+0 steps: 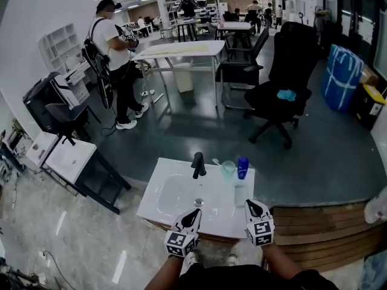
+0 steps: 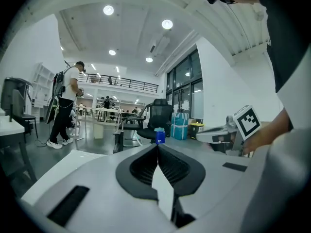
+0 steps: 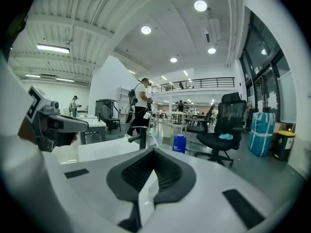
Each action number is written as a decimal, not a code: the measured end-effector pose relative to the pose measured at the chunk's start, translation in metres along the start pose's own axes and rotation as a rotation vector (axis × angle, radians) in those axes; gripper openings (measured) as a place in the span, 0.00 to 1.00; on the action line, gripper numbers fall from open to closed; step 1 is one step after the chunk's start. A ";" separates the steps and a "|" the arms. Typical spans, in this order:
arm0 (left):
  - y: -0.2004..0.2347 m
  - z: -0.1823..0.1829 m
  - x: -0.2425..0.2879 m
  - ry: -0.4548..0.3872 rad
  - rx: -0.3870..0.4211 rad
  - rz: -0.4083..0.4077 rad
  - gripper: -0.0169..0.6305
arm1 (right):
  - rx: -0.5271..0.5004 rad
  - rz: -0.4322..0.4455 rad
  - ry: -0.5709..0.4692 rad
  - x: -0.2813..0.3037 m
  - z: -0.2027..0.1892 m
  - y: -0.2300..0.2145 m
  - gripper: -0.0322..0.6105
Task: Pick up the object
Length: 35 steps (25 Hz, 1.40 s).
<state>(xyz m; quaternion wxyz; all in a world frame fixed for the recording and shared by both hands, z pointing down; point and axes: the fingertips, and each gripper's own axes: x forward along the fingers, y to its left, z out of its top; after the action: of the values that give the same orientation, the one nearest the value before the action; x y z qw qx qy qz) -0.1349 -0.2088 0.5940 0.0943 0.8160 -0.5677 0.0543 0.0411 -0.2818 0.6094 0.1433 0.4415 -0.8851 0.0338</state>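
The fingers of my left gripper [image 1: 195,213] and right gripper [image 1: 252,204] are pressed together, holding nothing, at the near edge of the sink [image 1: 154,186]. The object, probably the blue bottle [image 1: 242,167], stands at the far rim beside a clear cup [image 1: 228,170] and the tap [image 1: 198,164]. Hazard: reaching in with my fingers unopened may topple the bottle, and a careless sweep may strike the cup.

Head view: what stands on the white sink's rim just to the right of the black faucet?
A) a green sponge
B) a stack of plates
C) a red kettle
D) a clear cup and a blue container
D: a clear cup and a blue container stand side by side to the right of the black faucet, along the far rim of the white sink.
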 end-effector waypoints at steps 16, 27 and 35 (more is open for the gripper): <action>0.049 -0.004 0.028 0.080 0.073 -0.170 0.06 | 0.105 -0.210 0.088 0.038 -0.032 0.000 0.08; 0.052 -0.021 0.048 0.121 0.035 -0.221 0.06 | 0.249 -0.225 0.274 0.067 -0.106 -0.003 0.56; 0.059 -0.015 0.058 0.116 0.012 -0.237 0.06 | 0.272 -0.288 0.369 0.093 -0.150 -0.015 0.63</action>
<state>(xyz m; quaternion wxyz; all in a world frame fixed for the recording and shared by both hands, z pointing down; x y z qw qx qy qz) -0.1694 -0.2784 0.6255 0.1278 0.8733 -0.4607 0.0934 0.0340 -0.3350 0.7786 0.2449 0.5646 -0.7593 0.2115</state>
